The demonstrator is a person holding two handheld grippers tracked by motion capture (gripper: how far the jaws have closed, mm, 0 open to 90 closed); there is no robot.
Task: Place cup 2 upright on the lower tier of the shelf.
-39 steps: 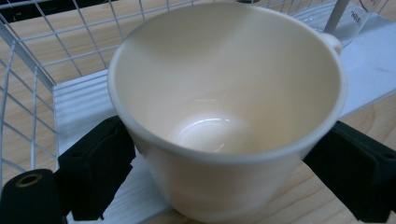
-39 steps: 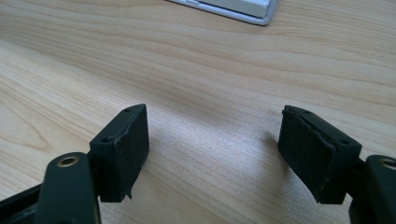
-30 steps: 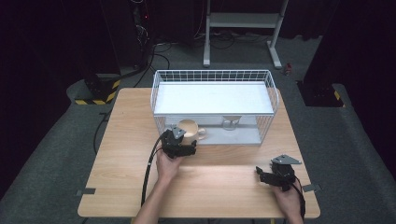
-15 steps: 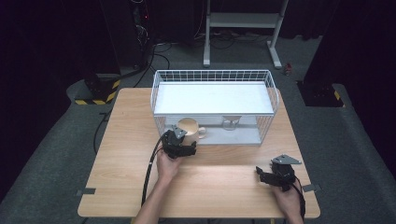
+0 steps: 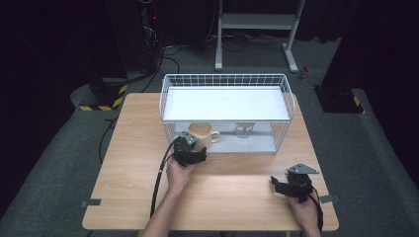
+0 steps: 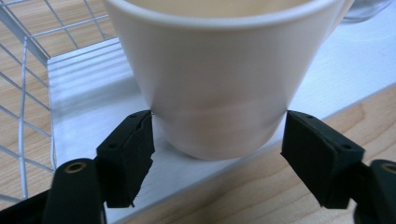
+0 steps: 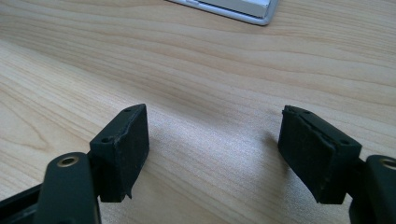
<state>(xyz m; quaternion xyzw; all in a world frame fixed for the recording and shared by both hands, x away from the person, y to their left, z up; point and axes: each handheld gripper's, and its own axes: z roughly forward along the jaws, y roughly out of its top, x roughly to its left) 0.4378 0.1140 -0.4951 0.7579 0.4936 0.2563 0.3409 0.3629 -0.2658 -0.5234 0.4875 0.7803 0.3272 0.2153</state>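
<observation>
Mug (image 6: 219, 79) between closing left hand-held gripper (image 6: 219, 154) jaws (right one (image 7: 224, 154) gapes, empty), wire basket (image 5: 170, 81) around.

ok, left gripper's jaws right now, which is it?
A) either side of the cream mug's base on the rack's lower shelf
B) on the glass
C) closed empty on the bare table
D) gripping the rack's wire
A: in the left gripper view, the left gripper has a jaw on each side of the cream mug, low on its base, on the rack's lower shelf. The jaws have just been closing.
</observation>
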